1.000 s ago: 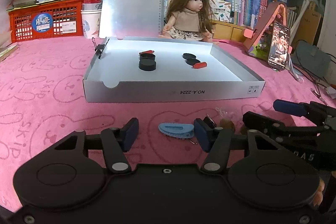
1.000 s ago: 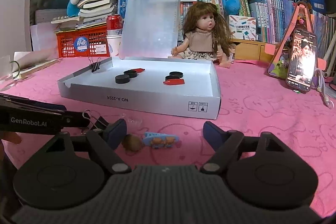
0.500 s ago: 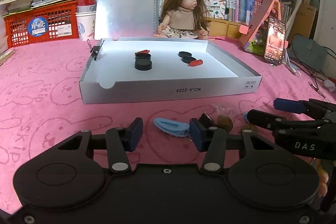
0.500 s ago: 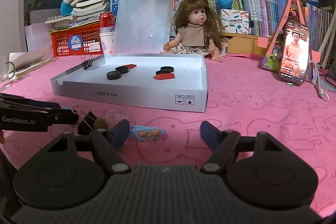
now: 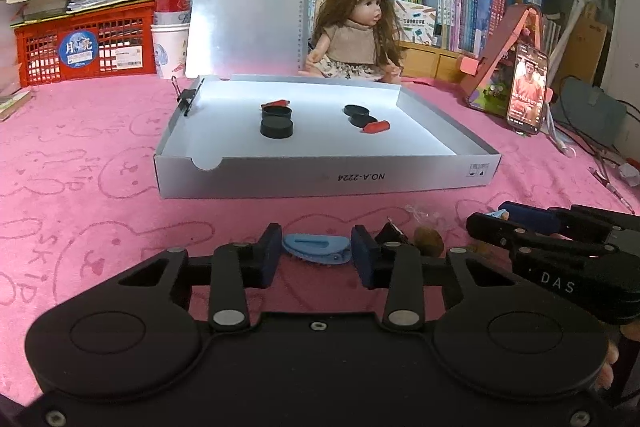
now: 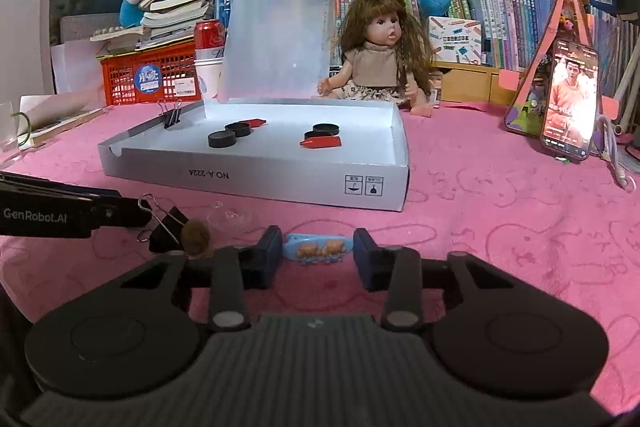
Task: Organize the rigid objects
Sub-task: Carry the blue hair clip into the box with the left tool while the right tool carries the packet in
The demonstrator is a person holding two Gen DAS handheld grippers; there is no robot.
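Both our left gripper (image 5: 316,254) and right gripper (image 6: 318,254) are closing narrowly around hair clips (image 5: 316,247) at 6 o'clock, which may skid off the pads

Right gripper (image 6: 316,254): jaws closing around a blue hair clip (image 6: 318,248)
Left gripper (image 6: 116,209): beside a binder clip (image 6: 166,229)
White box (image 6: 280,179): held black discs (image 6: 222,139)

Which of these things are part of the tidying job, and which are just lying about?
Part of the job: blue hair clip between the closing left gripper; bear hair clip between the closing right gripper; white box; black discs; binder clip.

Lying about: doll; phone; red basket; books.
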